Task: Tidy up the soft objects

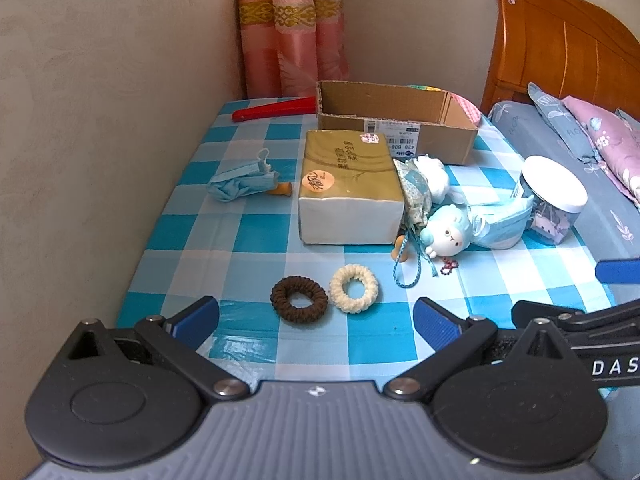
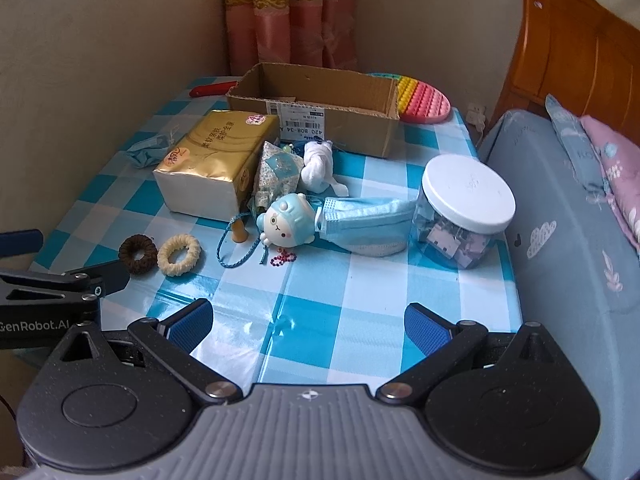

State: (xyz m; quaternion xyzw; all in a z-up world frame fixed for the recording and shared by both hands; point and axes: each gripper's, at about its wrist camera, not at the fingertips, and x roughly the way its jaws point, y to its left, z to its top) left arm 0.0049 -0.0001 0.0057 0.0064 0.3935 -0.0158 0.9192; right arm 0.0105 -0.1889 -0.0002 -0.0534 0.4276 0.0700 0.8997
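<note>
Left wrist view: left gripper (image 1: 316, 318) low over the checked tablecloth (image 1: 256, 236), fingers spread wide, nothing between them. At 9 o'clock, a crumpled blue face mask (image 1: 240, 184) lies alone. Just ahead of the fingers at 12 o'clock sit a brown scrunchie (image 1: 299, 299) and a cream scrunchie (image 1: 354, 288), touching. Beyond them stands a gold tissue pack (image 1: 347, 188); behind it, an open cardboard box (image 1: 396, 120), interior looks empty from this angle. Red object (image 1: 276, 109) lies left of the box at the wall. Right of the tissue pack: patterned pouch (image 1: 414, 192), white soft toy (image 1: 438, 178), blue-hooded plush (image 1: 450, 234) lying against a second face mask (image 1: 502, 222). At 2 o'clock, clear jar (image 1: 554, 200) with white lid, small items inside, unidentifiable. Right wrist view: right gripper (image 2: 308, 324) also spread wide and empty, above bare cloth; rainbow pop-it mat (image 2: 424, 100) right of the box; bed (image 2: 560, 208) borders the table at 3 o'clock.
</note>
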